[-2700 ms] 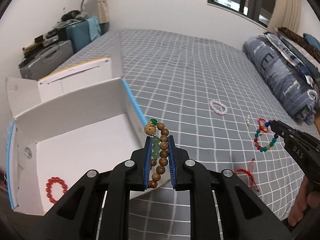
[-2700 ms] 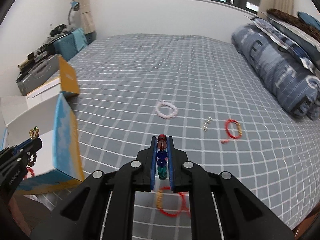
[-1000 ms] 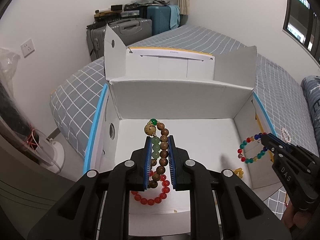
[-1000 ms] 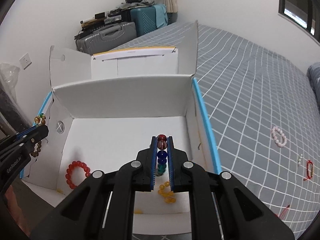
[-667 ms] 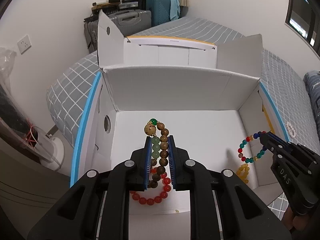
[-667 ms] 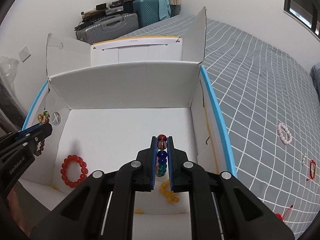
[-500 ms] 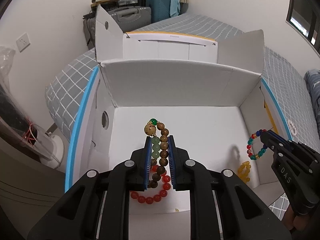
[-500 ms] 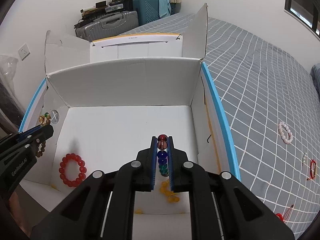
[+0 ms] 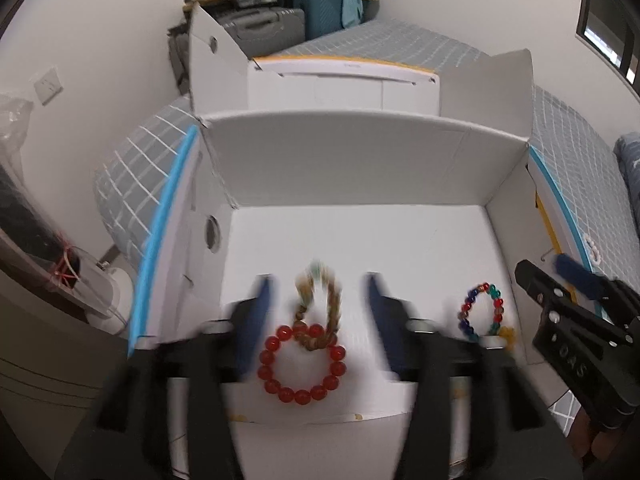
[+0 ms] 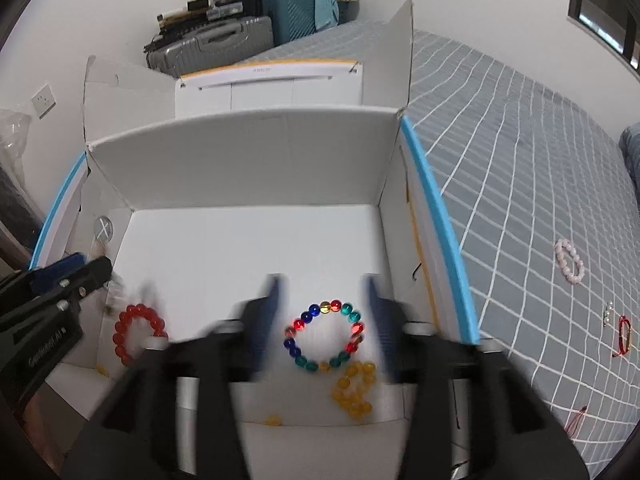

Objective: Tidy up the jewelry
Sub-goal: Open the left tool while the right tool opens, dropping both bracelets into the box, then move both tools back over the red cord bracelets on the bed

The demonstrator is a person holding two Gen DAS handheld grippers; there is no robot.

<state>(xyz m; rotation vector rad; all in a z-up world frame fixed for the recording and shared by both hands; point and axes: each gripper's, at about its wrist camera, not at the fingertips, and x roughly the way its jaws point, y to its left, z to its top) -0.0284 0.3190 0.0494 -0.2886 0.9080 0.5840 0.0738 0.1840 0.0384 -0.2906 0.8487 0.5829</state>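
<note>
The fingers of the left gripper [image 9: 318, 316] are seen spread wide and blurred, nothing being held between them. In the gap a wooden bead bracelet [image 9: 320, 312] is caught, smeared by blur, drawn into a narrow loop whose long axis runs away from the camera, its near end overlapping the far edge of a red bead bracelet [image 9: 301, 364] that lies flat as a round ring on the floor of the white cardboard box [image 9: 360, 168]. Whether the wooden bracelet is already resting cannot be told.

The fingers of the right gripper [image 10: 322, 320] are likewise parted wide and grip nothing. Between them a multicoloured bead bracelet [image 10: 325, 335] is seen as an open, nearly round ring with no marked long axis, over the box floor [image 10: 248, 248]; just beside its near right edge a yellow bead bracelet [image 10: 354, 390] lies bunched up.

Four bracelets are counted within the box: one wooden, one red, one multicoloured, one yellow. A few loose yellow beads are scattered along the near wall.

Outside, on the grey checked bedspread [image 10: 520, 160] to the right of the box, one pink bead bracelet [image 10: 569, 266], one small pale piece too tiny to identify [image 10: 608, 314], and two red cord bracelets [image 10: 624, 336] are laid well apart
</note>
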